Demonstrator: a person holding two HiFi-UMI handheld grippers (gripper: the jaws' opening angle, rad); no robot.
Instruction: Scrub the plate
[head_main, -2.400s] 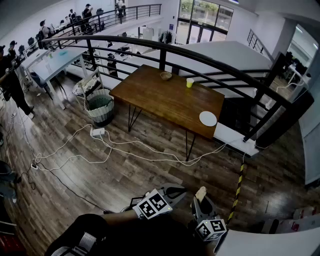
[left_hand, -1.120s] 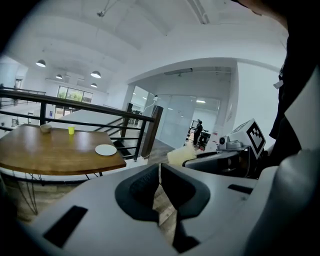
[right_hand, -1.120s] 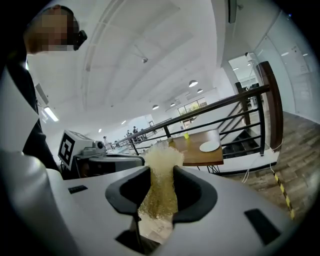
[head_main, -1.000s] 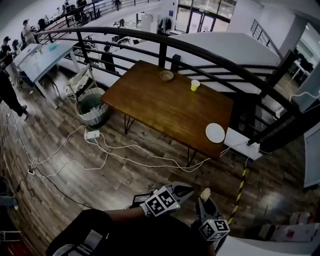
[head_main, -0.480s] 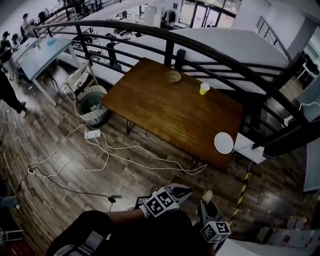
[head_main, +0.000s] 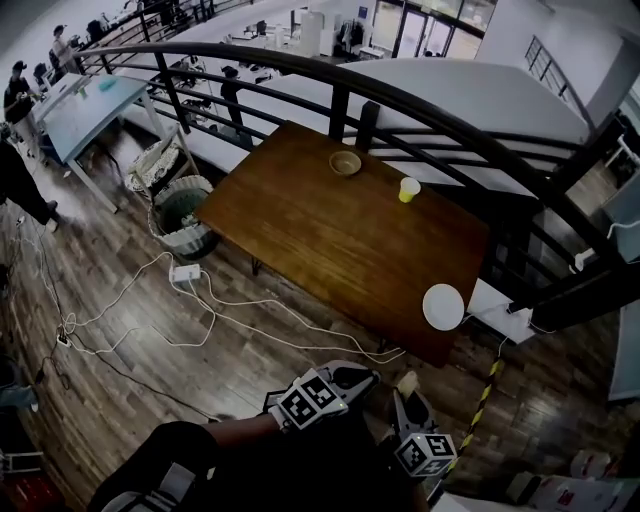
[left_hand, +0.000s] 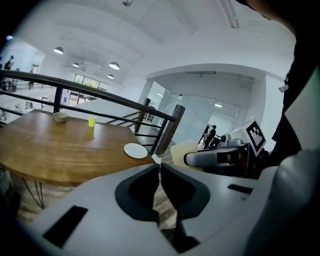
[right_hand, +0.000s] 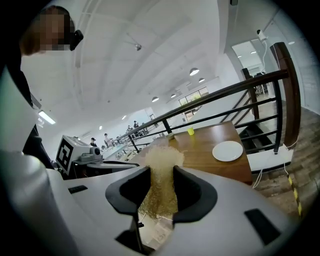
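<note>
A white plate lies near the right front corner of the wooden table; it also shows in the left gripper view as the plate and in the right gripper view as the plate. Both grippers hang low in front of me, well short of the table. My left gripper is shut with nothing between its jaws. My right gripper is shut on a yellowish sponge, whose tip pokes out past the jaws.
A yellow cup and a small bowl stand at the table's far side by the black railing. White cables and a power strip lie on the wood floor, a bin stands left of the table.
The head view has shifted toward the table, so the table and plate sit larger and lower in the picture. Both grippers keep their places and their states.
</note>
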